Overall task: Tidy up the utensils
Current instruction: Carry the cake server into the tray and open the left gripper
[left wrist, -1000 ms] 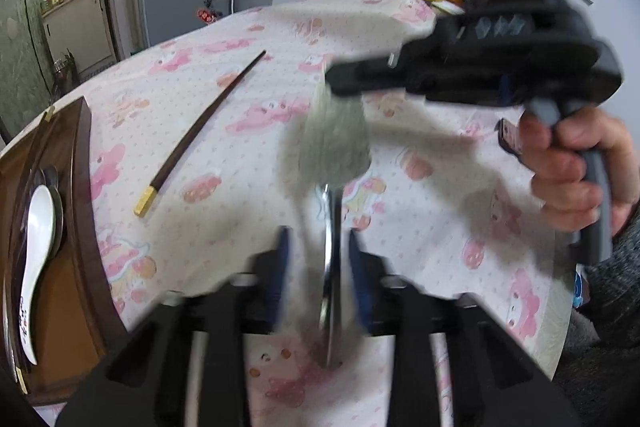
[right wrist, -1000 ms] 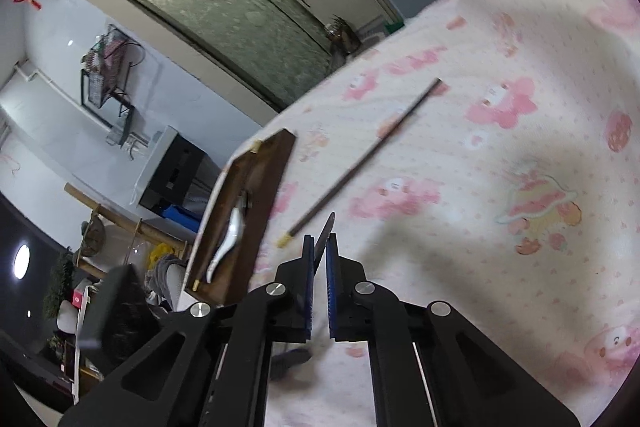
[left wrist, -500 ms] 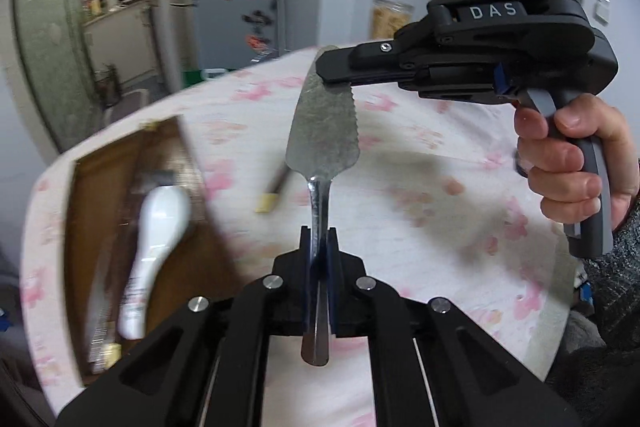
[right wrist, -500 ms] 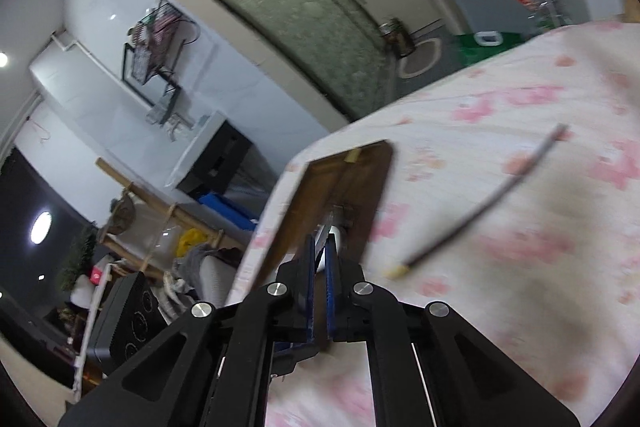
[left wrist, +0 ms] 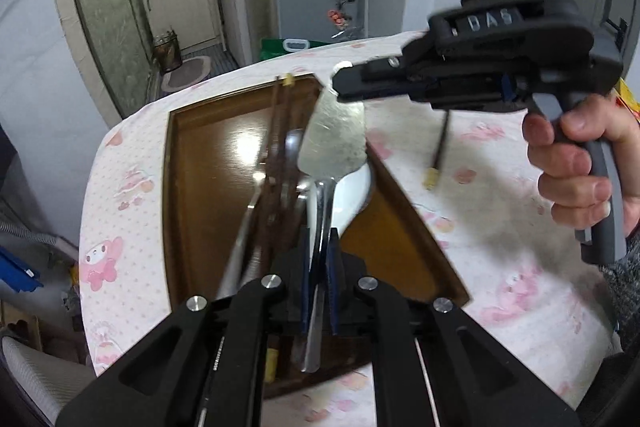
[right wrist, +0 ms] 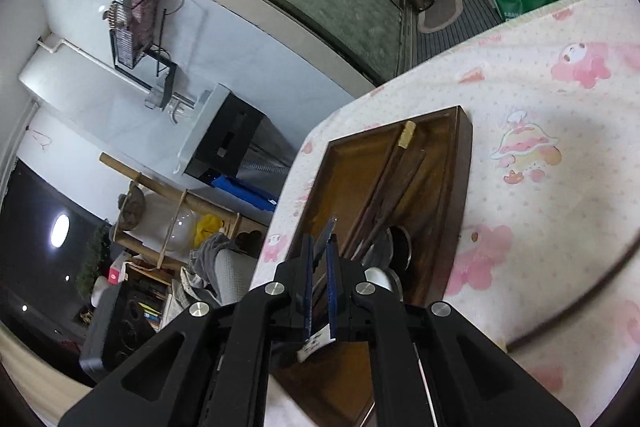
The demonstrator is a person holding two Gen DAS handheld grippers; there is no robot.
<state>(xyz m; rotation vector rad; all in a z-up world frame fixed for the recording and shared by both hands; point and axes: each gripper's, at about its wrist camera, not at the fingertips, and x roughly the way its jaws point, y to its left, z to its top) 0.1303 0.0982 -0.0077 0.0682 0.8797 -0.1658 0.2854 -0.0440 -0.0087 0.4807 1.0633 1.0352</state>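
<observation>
both jaws clamped on the flat steel cake server [left wrist: 334, 139]: left gripper [left wrist: 319, 259] on handle, right gripper [left wrist: 344, 83] on blade tip. its long axis runs along the brown wooden tray [left wrist: 208, 163] directly beneath.

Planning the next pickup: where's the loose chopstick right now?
In the left wrist view, the chopstick lies on the tablecloth, right of the wooden tray, below the right tool.

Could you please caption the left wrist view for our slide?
Both grippers, left and right, hold a cake server over the wooden tray; one chopstick remains on the tablecloth.
</observation>
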